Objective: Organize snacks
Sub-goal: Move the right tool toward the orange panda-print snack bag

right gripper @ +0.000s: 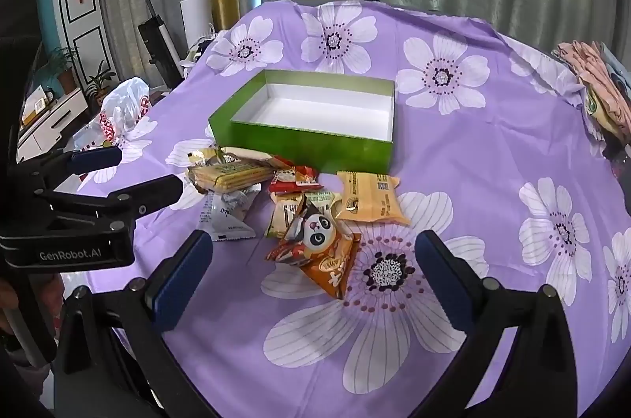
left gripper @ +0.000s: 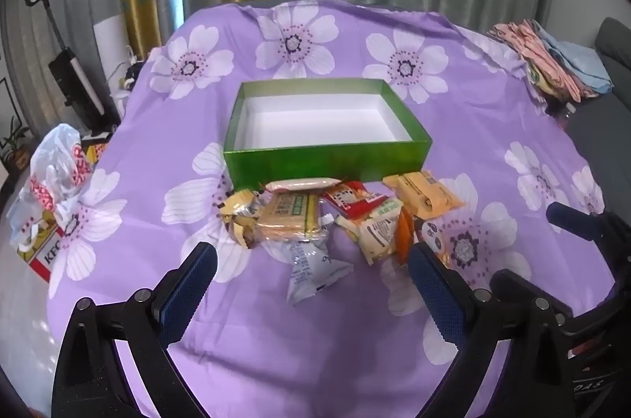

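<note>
An empty green box (left gripper: 323, 161) with a white inside (right gripper: 303, 146) stands on the purple flowered cloth. Several snack packets lie in a heap along its near side: a cracker pack (left gripper: 290, 217) (right gripper: 232, 175), a white pouch (left gripper: 311, 270) (right gripper: 226, 215), a red packet (left gripper: 353, 201) (right gripper: 294, 179), a yellow packet (left gripper: 424, 195) (right gripper: 368, 197) and an orange panda packet (right gripper: 319, 252). My left gripper (left gripper: 313, 266) hangs open just before the heap, nothing between its fingers. My right gripper (right gripper: 313, 254) is open too, short of the panda packet. The left gripper (right gripper: 146, 173) also shows at the left in the right wrist view.
A white plastic bag (left gripper: 59, 173) (right gripper: 126, 106) on a carton sits at the cloth's left edge. Folded cloths (left gripper: 552, 63) (right gripper: 599, 90) lie at the far right. Curtains hang behind the table, and an upright vacuum (right gripper: 157, 39) stands at the left.
</note>
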{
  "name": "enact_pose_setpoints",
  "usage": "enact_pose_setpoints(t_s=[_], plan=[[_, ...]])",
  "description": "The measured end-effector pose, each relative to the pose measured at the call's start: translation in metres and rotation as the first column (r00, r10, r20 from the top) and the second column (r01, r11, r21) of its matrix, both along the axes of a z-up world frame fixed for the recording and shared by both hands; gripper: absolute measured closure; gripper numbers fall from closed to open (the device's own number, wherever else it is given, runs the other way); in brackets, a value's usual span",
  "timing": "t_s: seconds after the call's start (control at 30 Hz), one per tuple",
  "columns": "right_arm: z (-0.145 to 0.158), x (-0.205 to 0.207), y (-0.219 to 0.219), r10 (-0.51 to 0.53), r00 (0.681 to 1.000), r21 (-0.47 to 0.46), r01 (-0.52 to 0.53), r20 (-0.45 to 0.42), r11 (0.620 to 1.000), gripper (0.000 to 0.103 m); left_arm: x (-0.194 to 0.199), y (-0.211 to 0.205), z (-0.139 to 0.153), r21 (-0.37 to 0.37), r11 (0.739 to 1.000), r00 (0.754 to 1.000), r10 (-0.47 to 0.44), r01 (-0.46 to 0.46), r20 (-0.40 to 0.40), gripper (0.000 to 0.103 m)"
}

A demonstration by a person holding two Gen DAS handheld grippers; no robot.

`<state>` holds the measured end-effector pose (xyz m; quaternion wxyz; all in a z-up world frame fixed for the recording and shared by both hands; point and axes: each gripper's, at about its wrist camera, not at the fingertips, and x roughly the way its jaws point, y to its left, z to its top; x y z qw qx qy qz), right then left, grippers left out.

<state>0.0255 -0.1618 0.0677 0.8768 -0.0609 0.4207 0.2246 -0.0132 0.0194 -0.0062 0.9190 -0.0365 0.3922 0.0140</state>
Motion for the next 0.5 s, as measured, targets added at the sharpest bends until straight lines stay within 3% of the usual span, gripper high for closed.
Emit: enact_pose_setpoints(t_s=[0.27, 0.5], plan=[[-0.012, 0.002, -0.007, 0.0, 0.999, 0.007, 0.0, -0.035, 1.0, 0.0, 0.006, -0.011, -0.009, -0.029, 0.999, 0.999, -0.037, 0.036, -0.029, 0.006], [-0.034, 0.009, -0.016, 0.012, 0.997, 0.035, -0.01, -0.077, 0.999, 0.0, 0.015, -0.018, -0.027, -0.15, 0.982, 0.99, -0.124, 0.112, -0.067, 0.006]])
